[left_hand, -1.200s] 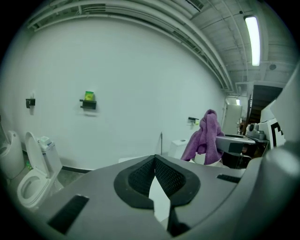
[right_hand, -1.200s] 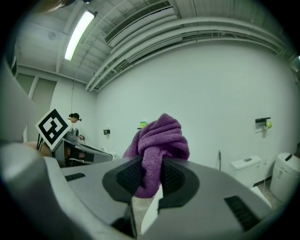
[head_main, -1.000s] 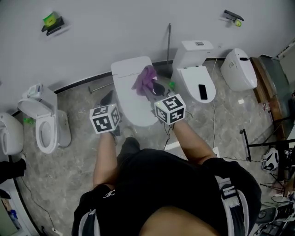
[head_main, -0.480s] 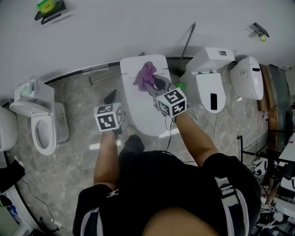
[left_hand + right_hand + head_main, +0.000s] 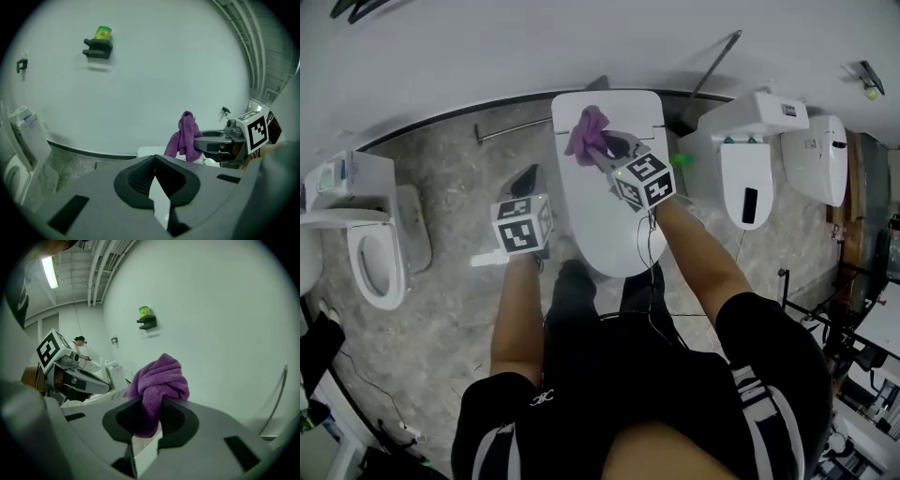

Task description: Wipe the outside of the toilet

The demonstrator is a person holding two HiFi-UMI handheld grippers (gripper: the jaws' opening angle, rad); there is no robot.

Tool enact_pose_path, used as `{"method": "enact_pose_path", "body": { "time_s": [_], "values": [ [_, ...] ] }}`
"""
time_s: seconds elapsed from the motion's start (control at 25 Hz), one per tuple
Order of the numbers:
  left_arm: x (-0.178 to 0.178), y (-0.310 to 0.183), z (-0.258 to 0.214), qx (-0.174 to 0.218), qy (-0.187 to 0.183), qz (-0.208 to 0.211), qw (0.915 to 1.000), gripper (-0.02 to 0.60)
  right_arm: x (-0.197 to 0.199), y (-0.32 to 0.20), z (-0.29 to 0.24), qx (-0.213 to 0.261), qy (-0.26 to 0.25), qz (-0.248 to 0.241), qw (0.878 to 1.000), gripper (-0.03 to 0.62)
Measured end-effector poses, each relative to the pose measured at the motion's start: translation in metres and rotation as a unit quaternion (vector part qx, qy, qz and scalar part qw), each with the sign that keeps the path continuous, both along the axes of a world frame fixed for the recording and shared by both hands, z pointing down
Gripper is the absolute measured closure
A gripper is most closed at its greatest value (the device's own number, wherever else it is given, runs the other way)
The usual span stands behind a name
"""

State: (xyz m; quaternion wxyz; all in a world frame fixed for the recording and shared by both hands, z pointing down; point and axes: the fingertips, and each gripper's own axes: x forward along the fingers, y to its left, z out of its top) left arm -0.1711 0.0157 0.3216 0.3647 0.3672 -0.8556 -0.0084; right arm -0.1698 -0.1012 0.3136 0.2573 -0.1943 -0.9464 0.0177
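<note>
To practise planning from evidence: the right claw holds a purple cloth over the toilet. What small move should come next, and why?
I would lower the right claw so the purple cloth presses on the toilet lid. The claw is shut on the cloth, which hangs bunched over the lid's rear, apparently not yet pressed down.

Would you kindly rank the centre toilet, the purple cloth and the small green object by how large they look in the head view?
1. Centre toilet, clearly largest.
2. Purple cloth.
3. Green object, smallest; it sits lower, so farther away.
</note>
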Motion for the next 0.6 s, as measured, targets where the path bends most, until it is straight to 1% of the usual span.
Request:
{"method": "enact_pose_path", "body": {
  "time_s": [0.08, 0.24, 0.44, 0.6],
  "values": [
    [-0.012, 0.001, 0.030, -0.003, 0.014, -0.014, 0.9998, 0.574, -0.019, -0.002, 0.031, -0.002, 0.011, -0.004, 1.000, 0.514],
    [-0.037, -0.002, 0.078, -0.013, 0.017, -0.032, 0.9993, 0.574, -0.060, -0.012, 0.097, 0.000, 0.034, -0.009, 0.999, 0.514],
    [-0.052, -0.006, 0.116, -0.022, 0.019, -0.038, 0.9989, 0.574, -0.108, -0.019, 0.182, 0.017, 0.066, -0.045, 0.997, 0.514],
    [-0.056, -0.001, 0.140, -0.031, 0.029, -0.040, 0.9983, 0.574, -0.144, -0.020, 0.231, 0.027, 0.091, -0.066, 0.993, 0.514]
  ]
}}
